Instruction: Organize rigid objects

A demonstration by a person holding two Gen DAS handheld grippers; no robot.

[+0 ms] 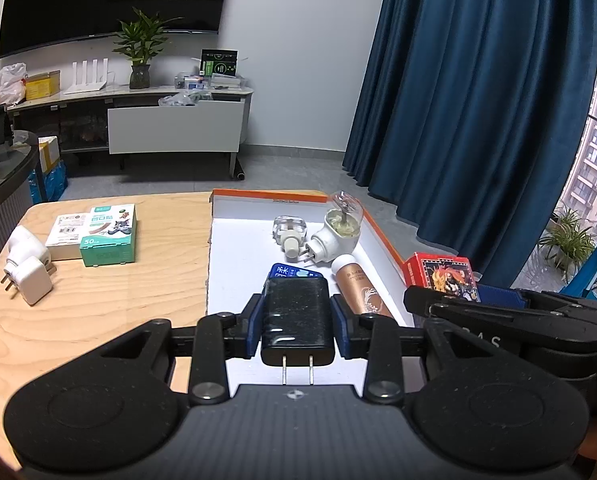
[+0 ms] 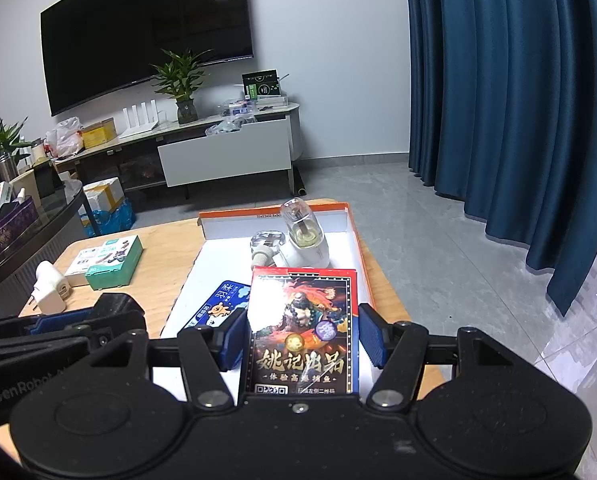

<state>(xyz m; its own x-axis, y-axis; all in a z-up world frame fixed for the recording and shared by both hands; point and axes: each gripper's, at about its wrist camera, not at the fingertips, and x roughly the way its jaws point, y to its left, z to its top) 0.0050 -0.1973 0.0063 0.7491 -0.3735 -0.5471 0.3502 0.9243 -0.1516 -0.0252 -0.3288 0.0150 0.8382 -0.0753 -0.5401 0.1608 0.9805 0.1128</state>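
My left gripper point(image 1: 297, 322) is shut on a black plug charger point(image 1: 297, 316), prongs toward the camera, held over the near part of the white orange-rimmed tray point(image 1: 234, 248). My right gripper point(image 2: 300, 334) is shut on a red card box point(image 2: 302, 328) with a colourful picture, held over the tray's point(image 2: 226, 228) right side; this box also shows in the left wrist view point(image 1: 442, 274). In the tray lie a blue packet point(image 1: 294, 271), a gold tube point(image 1: 360, 286), a white plug-in vaporizer point(image 1: 336, 232) and a clear bottle point(image 1: 290, 232).
On the wooden table point(image 1: 98, 312) left of the tray sit a green box point(image 1: 108, 236), a white box point(image 1: 66, 234) and two white plug adapters point(image 1: 26, 266). Blue curtains point(image 1: 478, 120) hang to the right. A TV cabinet point(image 1: 174, 124) stands behind.
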